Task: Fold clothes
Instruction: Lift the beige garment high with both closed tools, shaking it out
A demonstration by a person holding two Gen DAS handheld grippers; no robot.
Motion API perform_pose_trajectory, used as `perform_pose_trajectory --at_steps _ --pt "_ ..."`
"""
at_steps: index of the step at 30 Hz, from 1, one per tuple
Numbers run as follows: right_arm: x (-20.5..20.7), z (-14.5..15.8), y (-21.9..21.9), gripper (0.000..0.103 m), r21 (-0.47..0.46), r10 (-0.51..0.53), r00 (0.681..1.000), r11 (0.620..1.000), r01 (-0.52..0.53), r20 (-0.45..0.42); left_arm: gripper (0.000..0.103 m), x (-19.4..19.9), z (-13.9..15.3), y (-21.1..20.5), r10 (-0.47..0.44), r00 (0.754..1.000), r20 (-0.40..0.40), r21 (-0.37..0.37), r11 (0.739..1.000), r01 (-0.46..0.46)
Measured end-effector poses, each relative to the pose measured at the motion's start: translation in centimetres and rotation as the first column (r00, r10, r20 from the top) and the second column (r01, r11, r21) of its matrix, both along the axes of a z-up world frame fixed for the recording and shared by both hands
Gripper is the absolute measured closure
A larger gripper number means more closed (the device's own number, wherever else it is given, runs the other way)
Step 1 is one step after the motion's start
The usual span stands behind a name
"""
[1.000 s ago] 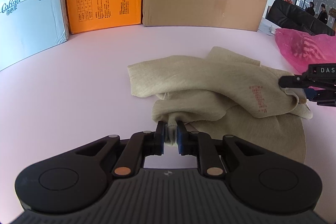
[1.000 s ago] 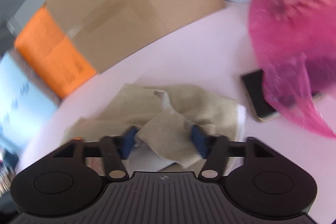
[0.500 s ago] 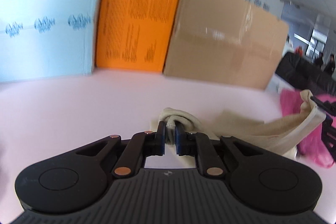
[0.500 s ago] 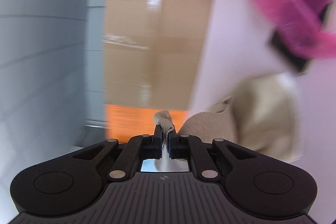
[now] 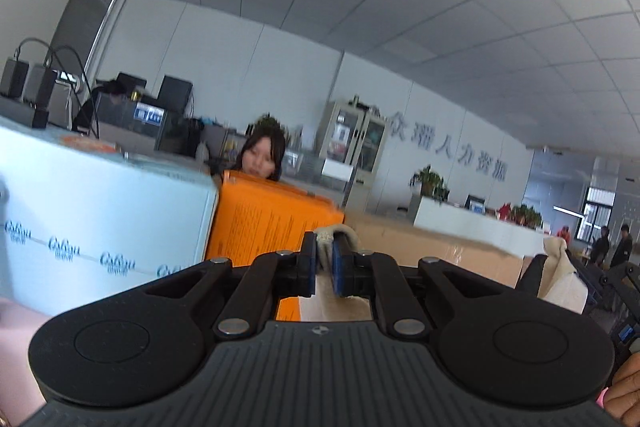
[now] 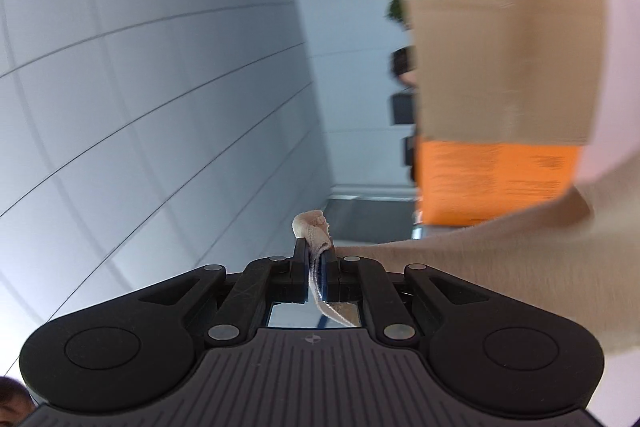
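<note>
Now both raised, left gripper (image 5: 324, 259) and right gripper (image 6: 316, 269) pinching beige garment (image 6: 460, 267)

Ahead, 12 o'clock: orange box (image 5: 272, 227) stands just beyond the left gripper (image 5: 324, 259).
10 o'clock: light blue box (image 5: 100, 219) walls that side.
2 o'clock: brown carton (image 5: 432, 247), with the right gripper (image 5: 560, 267) holding beige cloth (image 5: 560, 275).
Above: open air.

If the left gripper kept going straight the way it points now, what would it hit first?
Probably the orange box: it sits right behind the left gripper, whose fingers pinch the beige garment. Depth is unclear.
</note>
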State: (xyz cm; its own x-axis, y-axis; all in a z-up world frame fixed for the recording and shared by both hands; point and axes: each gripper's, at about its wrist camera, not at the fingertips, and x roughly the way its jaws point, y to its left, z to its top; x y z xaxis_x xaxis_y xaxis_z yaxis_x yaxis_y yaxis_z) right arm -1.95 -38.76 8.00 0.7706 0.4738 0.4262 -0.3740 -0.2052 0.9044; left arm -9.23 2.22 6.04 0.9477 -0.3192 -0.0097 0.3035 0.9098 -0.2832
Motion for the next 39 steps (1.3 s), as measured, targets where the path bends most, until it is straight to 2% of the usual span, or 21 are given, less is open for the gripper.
perform_pose_trajectory --at_steps 4,8,14,18,21,26,32,39 --pt "0.7 3.2 0.5 0.098 -0.012 0.019 0.997 1.0 -0.018 0.079 0.096 -0.7 1.9 0.7 0.015 0.999 0.044 -0.002 1.0 -0.015" --pt "0.6 6.0 0.4 0.098 -0.011 0.021 0.988 1.0 -0.02 0.152 0.096 -1.8 4.6 1.5 0.036 0.992 0.12 -0.042 0.999 -0.031" --pt "-0.5 9.9 0.8 0.097 -0.021 0.016 0.958 1.0 -0.01 0.287 0.096 -4.3 8.8 2.7 0.032 0.965 0.26 -0.078 0.997 -0.012" --pt "-1.2 12.0 1.2 0.097 -0.032 0.023 0.935 0.999 -0.013 0.355 0.096 -5.8 10.1 3.4 0.04 0.946 0.321 -0.079 0.997 -0.016" --pt "-1.7 13.0 1.6 0.097 -0.04 0.033 0.921 0.999 -0.019 0.387 0.096 -6.9 11.1 3.9 0.047 0.93 0.366 -0.08 0.997 -0.018" --pt "-2.2 13.8 2.2 0.097 -0.01 0.046 0.917 0.999 -0.045 0.395 0.096 -8.8 12.7 4.7 0.056 0.897 0.439 -0.082 0.996 -0.023" --pt "-3.4 15.3 2.6 0.096 -0.005 0.061 0.881 0.998 -0.066 0.468 0.096 -11.1 14.1 5.3 0.059 0.852 0.52 -0.076 0.997 -0.023" --pt "-4.9 15.4 2.4 0.094 0.017 0.085 0.867 0.994 -0.107 0.491 0.096 -13.6 14.7 5.6 0.006 0.839 0.545 -0.043 0.999 0.021"
